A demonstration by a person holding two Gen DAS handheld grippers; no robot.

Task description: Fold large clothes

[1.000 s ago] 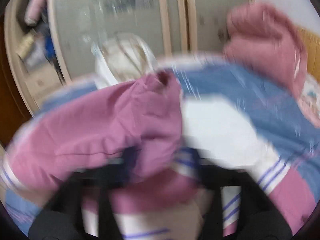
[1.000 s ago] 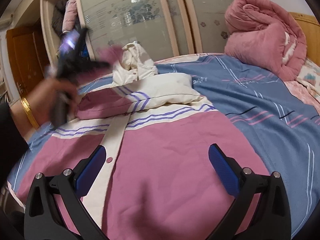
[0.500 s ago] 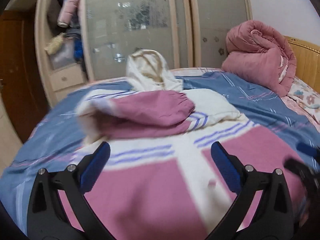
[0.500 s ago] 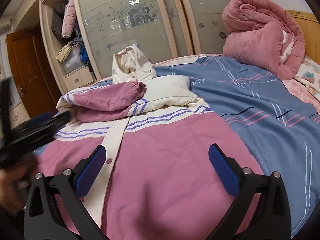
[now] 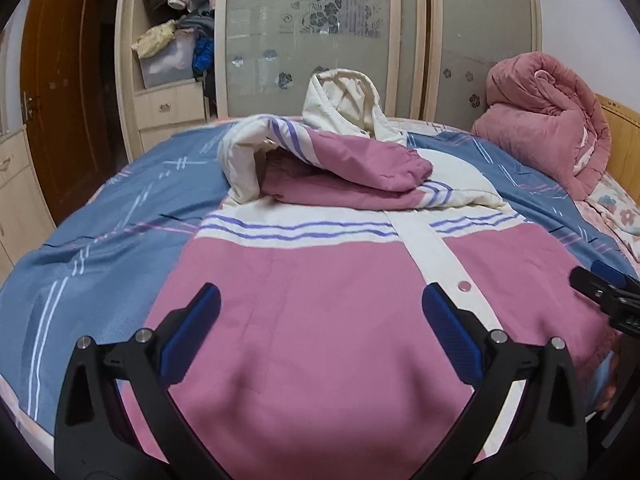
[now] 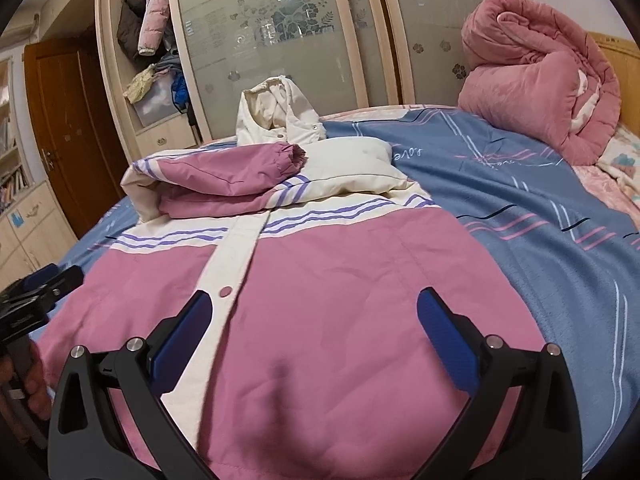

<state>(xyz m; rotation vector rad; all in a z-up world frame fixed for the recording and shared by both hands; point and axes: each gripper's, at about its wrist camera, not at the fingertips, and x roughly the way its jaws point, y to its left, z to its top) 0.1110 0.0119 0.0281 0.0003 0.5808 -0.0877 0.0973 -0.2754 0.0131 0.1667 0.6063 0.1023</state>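
The left gripper point(image 5: 320, 322) is hanging released, jaws spread wide and grasping nothing, above the near hem of the jacket point(image 5: 312, 300); the right gripper point(image 6: 312, 320) is doing the same, gaping and empty over the same hem. Judging by that stance, both are lining up to take the bottom edge for the lengthwise fold. The one jacket is lying front up along the bed point(image 6: 520, 200), hem toward the near edge, hood point(image 5: 348, 100) propped up toward the far edge. Its two sleeves point(image 6: 224, 176) are lying crossed over the chest, stacked, probably so the body folds into a narrow block. One rolled pink quilt point(image 6: 536, 72) is sitting at the far right corner, well apart. One snap point(image 6: 228, 290) is showing on the placket.
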